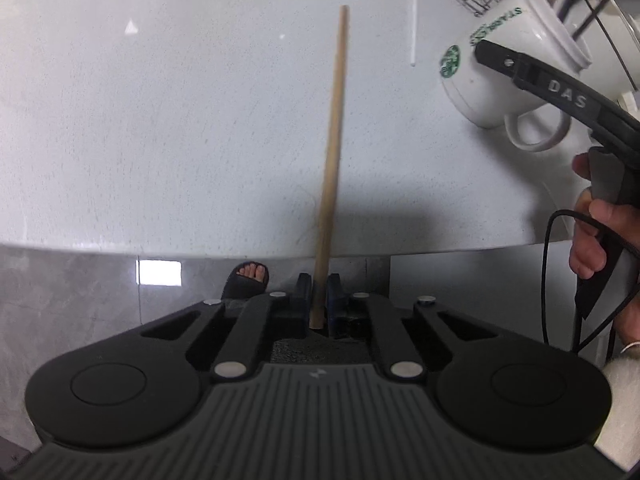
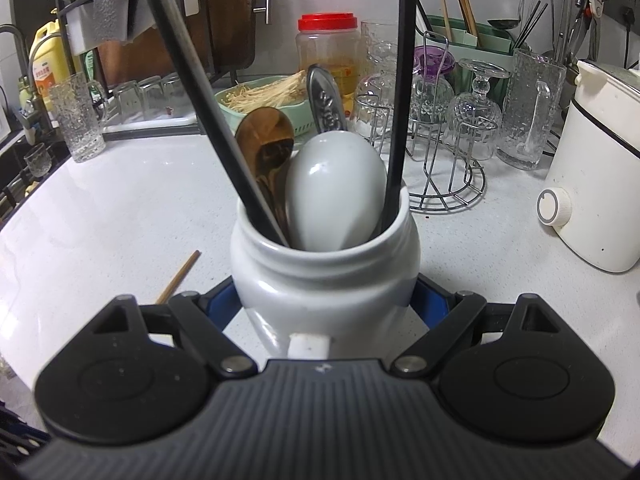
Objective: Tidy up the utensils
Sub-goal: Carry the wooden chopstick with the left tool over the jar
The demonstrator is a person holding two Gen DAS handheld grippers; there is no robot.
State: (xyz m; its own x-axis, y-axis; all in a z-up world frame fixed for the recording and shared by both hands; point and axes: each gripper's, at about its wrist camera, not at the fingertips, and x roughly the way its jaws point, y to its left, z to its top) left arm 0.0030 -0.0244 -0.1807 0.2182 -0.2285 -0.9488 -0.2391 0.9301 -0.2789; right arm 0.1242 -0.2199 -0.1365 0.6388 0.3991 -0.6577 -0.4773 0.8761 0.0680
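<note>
My left gripper [image 1: 318,284] is shut on the near end of a wooden chopstick [image 1: 334,140], which reaches out over the white counter [image 1: 160,120]. I cannot tell whether its far end touches the surface. To the right stands a white mug [image 1: 504,80] with a green logo. My right gripper [image 2: 327,300] is shut on this mug [image 2: 326,272], blue pads against both its sides. In the mug stand a wooden spoon [image 2: 266,144], a white spoon [image 2: 334,188], a metal handle [image 2: 326,100] and two black chopsticks [image 2: 200,100]. The wooden chopstick's tip [image 2: 180,276] shows left of the mug.
Behind the mug are a wire rack of glasses [image 2: 432,120], a green bowl of mushrooms [image 2: 264,96], a red-lidded jar [image 2: 328,48] and a dish rack [image 2: 120,40]. A white kettle [image 2: 592,180] stands right. The counter edge [image 1: 200,250] runs close by, a foot [image 1: 248,276] below it.
</note>
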